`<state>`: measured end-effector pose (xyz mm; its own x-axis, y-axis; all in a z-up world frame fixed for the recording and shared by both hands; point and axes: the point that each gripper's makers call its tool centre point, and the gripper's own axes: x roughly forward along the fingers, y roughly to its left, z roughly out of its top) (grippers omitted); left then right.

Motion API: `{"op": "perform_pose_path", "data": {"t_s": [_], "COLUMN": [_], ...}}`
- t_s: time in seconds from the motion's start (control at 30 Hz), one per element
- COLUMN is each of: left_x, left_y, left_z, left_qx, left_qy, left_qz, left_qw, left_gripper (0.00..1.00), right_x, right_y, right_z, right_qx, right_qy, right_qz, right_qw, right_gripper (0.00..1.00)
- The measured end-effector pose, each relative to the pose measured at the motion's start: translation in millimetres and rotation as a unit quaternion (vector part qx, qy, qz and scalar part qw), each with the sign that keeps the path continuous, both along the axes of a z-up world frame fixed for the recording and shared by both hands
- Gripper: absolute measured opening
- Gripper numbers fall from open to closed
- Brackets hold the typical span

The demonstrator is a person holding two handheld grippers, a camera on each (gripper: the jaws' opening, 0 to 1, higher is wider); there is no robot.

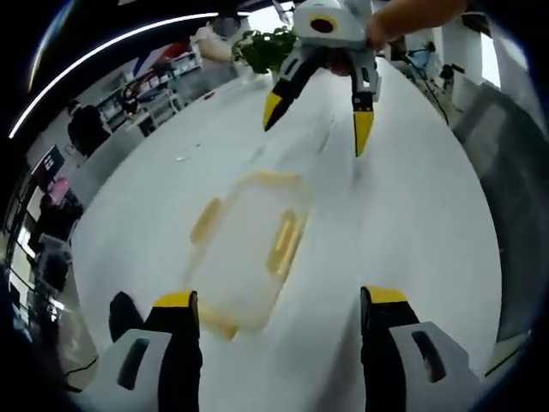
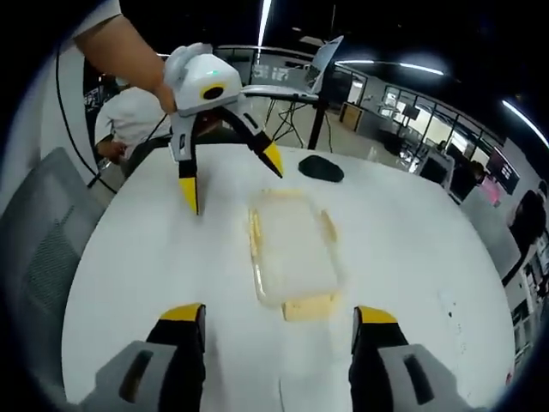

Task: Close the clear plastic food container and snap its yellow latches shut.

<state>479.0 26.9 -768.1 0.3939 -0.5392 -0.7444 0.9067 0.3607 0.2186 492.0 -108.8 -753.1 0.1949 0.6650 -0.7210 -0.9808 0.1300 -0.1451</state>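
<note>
While both cameras look down on the same white table (image 2: 412,257), each one faces the opposite gripper across it. From the left gripper view, the left gripper (image 1: 280,300) rises from below with its black, yellow-tipped jaws spread wide and nothing between them; beyond it the right gripper (image 1: 317,120) hangs over the table, held by a hand (image 1: 403,17), its jaws likewise splayed apart and empty. From the right gripper view, the right gripper (image 2: 279,316) shows the same released stance, and the left gripper (image 2: 230,176) hovers at the far side, gripped by a bare hand (image 2: 129,51), jaws parted.

The clear plastic food container (image 2: 294,249) lies flat on the table between the two grippers, touched by neither. It is a rounded rectangle of see-through plastic, blurred in the left gripper view, with yellow latches (image 1: 286,240) along its sides; whether the lid is seated or the latches are snapped I cannot tell.

The right gripper view adds a dark oval object (image 2: 321,168) lying near the table's far edge, apart from the container, and a grey chair back (image 2: 39,249) beside the table. The left gripper view adds a green plant (image 1: 266,43) at the table's far end. The smooth tabletop is bare on all sides of the container.
</note>
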Motion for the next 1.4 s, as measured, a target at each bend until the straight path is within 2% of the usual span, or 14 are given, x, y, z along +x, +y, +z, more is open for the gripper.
{"op": "perform_pose_path", "data": {"t_s": [0.37,0.63,1.13,1.4], "left_x": [17.8,31.7,59.6,61.2], "left_y": [11,21,38,37], "left_z": [-7.0,-14.1,-19.6,-21.4], "left_qx": [0.029,0.046,0.075,0.095], "left_qy": [-0.001,0.010,0.018,0.035], "left_qz": [-0.027,-0.036,-0.054,-0.096], "left_qw": [0.9992,0.9983,0.9956,0.9901], "left_gripper": [0.71,0.68,0.65,0.60], "right_x": [17,21,29,34], "right_y": [7,10,18,19], "right_z": [-9.3,-23.7,-35.6,-40.7], "right_qx": [-0.018,-0.039,-0.060,-0.074], "right_qy": [0.003,0.023,0.027,0.031], "right_qz": [0.015,0.031,0.050,0.055], "right_qw": [0.9997,0.9985,0.9965,0.9952], "right_gripper": [0.65,0.63,0.62,0.57]}}
